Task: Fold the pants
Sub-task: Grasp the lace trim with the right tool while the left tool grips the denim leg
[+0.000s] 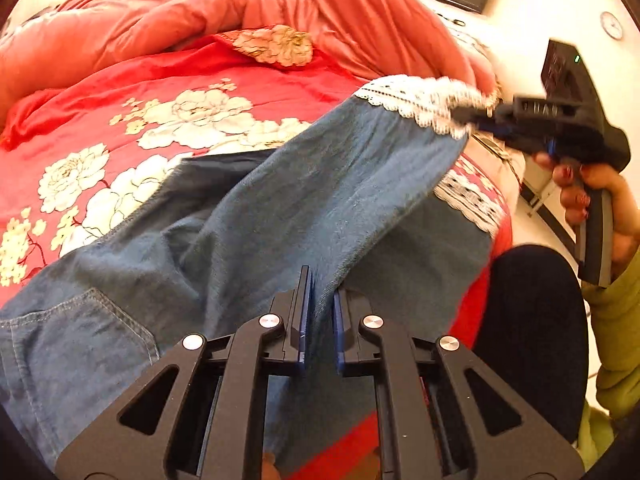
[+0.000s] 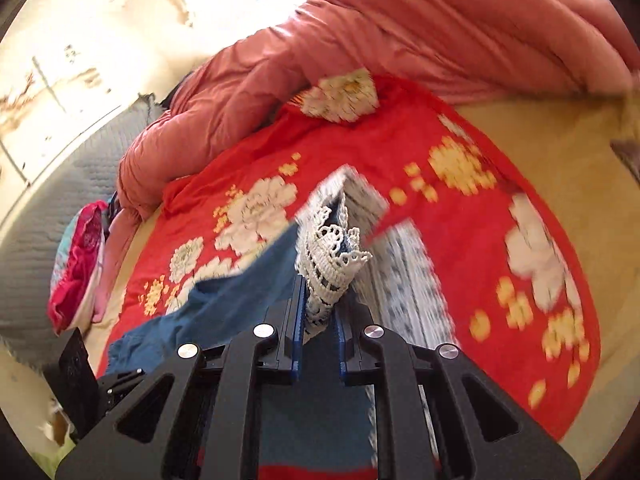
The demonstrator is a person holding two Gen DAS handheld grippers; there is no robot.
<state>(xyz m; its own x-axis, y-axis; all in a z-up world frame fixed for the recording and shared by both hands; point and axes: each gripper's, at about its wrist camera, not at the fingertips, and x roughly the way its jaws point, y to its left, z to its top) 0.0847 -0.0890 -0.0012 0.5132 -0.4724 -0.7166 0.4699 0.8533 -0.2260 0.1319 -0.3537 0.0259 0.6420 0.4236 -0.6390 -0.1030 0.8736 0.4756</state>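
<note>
Pants (image 1: pixel 280 208) lie across red bedspread (image 1: pixel 120 96), one leg lifted.

Left gripper (image 1: pixel 320 304): fingers clamped on denim near crotch, anchoring the fold line.

Right gripper (image 2: pixel 318 308): fingers closed on lace hem (image 2: pixel 332 264), held above bedspread, likely to carry leg over.

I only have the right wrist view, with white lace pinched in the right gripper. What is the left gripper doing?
Observer: The left gripper is shut on a fold of the denim pants, well away from the hems.
Operator: Where is the other leg?
Observer: Its lace cuff lies on the red floral quilt, below the leg that the right gripper holds up by its cuff.
Operator: Any sign of which side faces up?
Observer: A stitched pocket shows near the waist end, facing up.
</note>
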